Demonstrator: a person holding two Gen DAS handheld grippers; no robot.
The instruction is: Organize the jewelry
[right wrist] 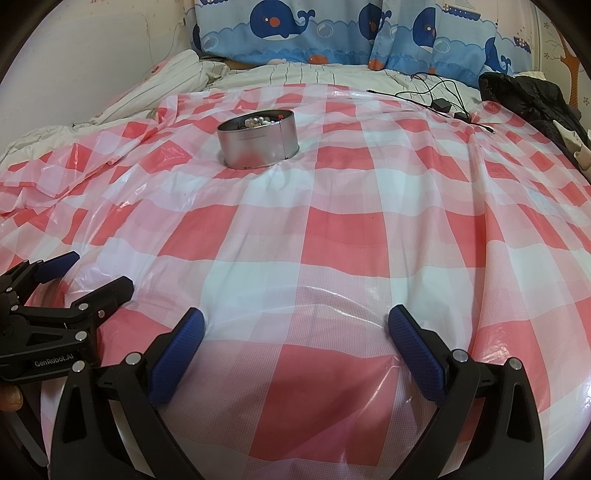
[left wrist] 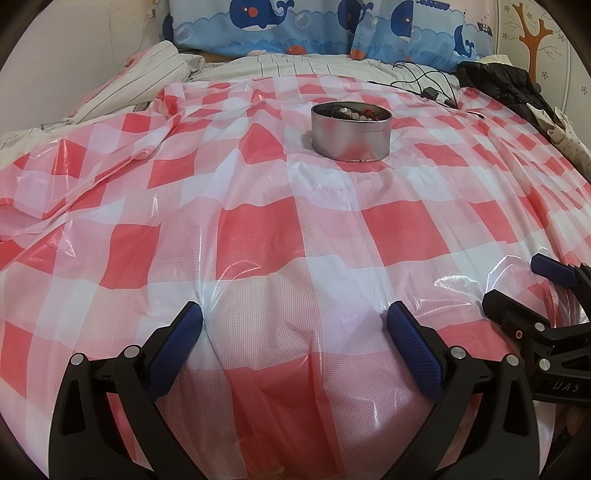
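Left wrist view: we see our left hand-held gripper (left wrist: pixel 295 319) wide open and holding nothing, low over the checked sheet (left wrist: pixel 258 229) on the bed; the right hand-held gripper (right wrist: pixel 295 323) likewise. The round tin (left wrist: pixel 351 131) with jewelry (left wrist: pixel 352 112) stands well ahead.

Bed: red-and-white checked plastic sheet (left wrist: pixel 258 236) beneath and ahead of tongs. Striped bedding (left wrist: pixel 155 70) far left; whale-print pillows (left wrist: pixel 295 26) beyond; white wall (left wrist: pixel 66 40) left.

beads (left wrist: pixel 352 112) in tin (left wrist: pixel 351 136) too small.
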